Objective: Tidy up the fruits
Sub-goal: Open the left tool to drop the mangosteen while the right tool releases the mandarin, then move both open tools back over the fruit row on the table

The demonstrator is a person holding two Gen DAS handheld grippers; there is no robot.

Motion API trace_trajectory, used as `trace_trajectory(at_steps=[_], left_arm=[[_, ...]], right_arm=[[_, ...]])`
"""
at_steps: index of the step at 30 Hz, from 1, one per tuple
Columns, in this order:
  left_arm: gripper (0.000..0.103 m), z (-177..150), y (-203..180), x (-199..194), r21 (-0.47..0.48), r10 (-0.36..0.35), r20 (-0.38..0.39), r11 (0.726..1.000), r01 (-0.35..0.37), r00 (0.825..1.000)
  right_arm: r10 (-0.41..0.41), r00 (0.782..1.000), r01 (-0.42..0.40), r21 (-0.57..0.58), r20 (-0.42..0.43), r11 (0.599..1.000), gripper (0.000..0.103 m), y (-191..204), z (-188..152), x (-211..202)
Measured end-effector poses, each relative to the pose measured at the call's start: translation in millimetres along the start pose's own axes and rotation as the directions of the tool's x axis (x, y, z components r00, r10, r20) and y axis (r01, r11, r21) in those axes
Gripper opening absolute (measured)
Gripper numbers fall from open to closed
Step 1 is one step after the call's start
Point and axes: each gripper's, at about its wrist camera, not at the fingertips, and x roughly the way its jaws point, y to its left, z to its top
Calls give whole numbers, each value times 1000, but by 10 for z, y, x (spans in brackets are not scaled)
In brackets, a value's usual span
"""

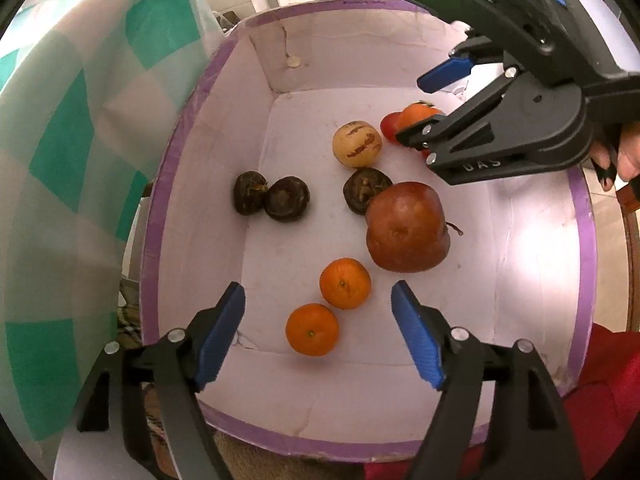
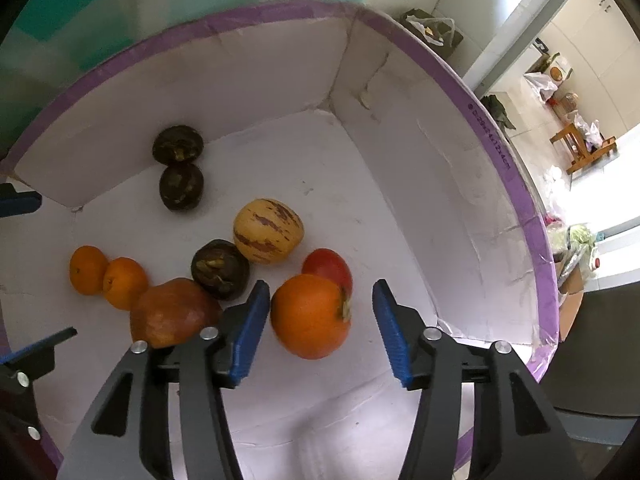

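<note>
A white box with a purple rim (image 1: 578, 216) (image 2: 472, 92) holds the fruit. Inside lie two small oranges (image 1: 345, 283) (image 2: 125, 282), a large reddish-brown fruit (image 1: 407, 227) (image 2: 172, 312), three dark round fruits (image 1: 287, 199) (image 2: 181, 187), a yellow striped melon (image 1: 357, 143) (image 2: 268, 231), a red tomato (image 2: 329, 267) and an orange persimmon (image 2: 310, 316) (image 1: 416, 115). My left gripper (image 1: 318, 326) is open above the two oranges. My right gripper (image 2: 318, 328) is open with the persimmon between its fingers; whether they touch it is unclear. It shows in the left view (image 1: 424, 108).
A green and white checked cloth (image 1: 72, 152) hangs at the box's left side. A red cloth (image 1: 608, 392) lies at the near right. Beyond the box are a tiled floor, a wooden stool (image 2: 582, 146) and bags.
</note>
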Motion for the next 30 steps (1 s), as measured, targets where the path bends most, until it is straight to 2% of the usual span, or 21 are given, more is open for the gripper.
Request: trace_trajectory(at_steps=[3,8,13,15,18,21,27,30], left_arm=[[79,18,-19,-27,14,14,11,1000,-15,1000],[82,40,-34,-115,22,31,45,999,-32,999],[83,29,-15,-308,9,50,112,999,-51,992],[83,20,19,-409,-8,58,152,998,-58,987],[87,-12,123,-627,-54,84,232,996,-73,969],[92,-63,265,-852,-114,94,299,992,-62,950],[97,-234,591,-1250,-239,104,395,971,-8,913],[101,-399,783,-1523,-313,111,459,949,43,882]], right_arm=[[-14,1000,14,-5,8,1000,61,27,-1,-73],[-64,997,65,-11,50,998,78,33,47,-344],[-112,985,113,-1,127,994,83,-29,182,-674],[-130,973,134,-7,190,991,84,1,282,-908],[-154,939,164,-5,308,987,87,98,413,-1301],[-170,889,185,6,426,983,86,198,601,-1685],[-149,835,180,-6,530,984,86,562,860,-2176],[-139,800,180,-11,584,984,86,755,954,-2404]])
